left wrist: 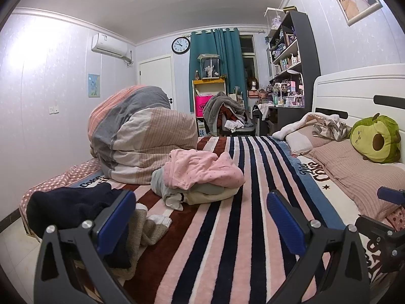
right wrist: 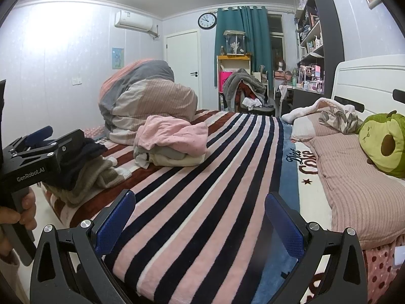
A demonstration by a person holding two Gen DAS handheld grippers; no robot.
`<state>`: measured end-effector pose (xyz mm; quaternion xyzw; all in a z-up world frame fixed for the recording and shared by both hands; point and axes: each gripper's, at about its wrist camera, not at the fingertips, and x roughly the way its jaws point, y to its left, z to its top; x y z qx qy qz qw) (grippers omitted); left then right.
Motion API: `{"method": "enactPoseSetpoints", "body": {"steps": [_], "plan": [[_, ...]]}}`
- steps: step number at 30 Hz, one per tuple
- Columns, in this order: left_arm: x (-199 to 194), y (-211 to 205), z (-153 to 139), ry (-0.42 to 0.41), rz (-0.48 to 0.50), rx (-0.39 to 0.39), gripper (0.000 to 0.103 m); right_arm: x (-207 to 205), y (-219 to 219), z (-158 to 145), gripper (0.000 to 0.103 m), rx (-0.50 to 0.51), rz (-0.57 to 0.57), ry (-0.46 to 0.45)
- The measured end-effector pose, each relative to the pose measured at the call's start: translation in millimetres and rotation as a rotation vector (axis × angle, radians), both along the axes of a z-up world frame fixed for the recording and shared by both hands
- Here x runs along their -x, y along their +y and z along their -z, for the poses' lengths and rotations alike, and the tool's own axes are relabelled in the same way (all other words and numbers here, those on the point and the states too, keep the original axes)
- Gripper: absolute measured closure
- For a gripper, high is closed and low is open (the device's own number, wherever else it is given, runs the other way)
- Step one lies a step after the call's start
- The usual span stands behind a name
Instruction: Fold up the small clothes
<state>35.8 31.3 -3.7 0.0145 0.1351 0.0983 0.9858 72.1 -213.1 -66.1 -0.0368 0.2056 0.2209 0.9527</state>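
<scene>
Two hand-held grippers hover over the striped blanket [left wrist: 227,228], both spread wide and empty: the left hand-held gripper [left wrist: 201,217] and the right hand-held gripper [right wrist: 200,217]. Two clothes piles lie ahead: a pink-topped pile [left wrist: 200,174] mid-bed and a dark pile [left wrist: 76,207] at the left edge.

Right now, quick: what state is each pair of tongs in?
Left tongs: open, holding nothing, over the striped blanket.
Right tongs: open, holding nothing, over the same blanket.
</scene>
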Motion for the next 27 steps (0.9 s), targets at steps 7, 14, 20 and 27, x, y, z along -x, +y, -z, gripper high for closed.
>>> {"method": "enactPoseSetpoints", "body": {"steps": [7, 14, 20, 27], "plan": [[0.2, -0.1, -0.1, 0.0, 0.001, -0.001, 0.001, 0.4, -0.2, 0.8, 0.001, -0.001, 0.0, -0.001], [0.1, -0.7, 0.2, -0.001, 0.0, -0.002, 0.001, 0.4, -0.2, 1.3, 0.001, 0.0, -0.001, -0.002], [0.9, -1.1, 0.1, 0.001, 0.0, -0.004, 0.001, 0.9, 0.0, 0.7, 0.001, -0.001, 0.0, -0.002], [0.6, -1.4, 0.0, 0.003, 0.006, -0.005, 0.001, 1.6, 0.6, 1.1, 0.001, -0.001, 0.001, -0.003]]}}
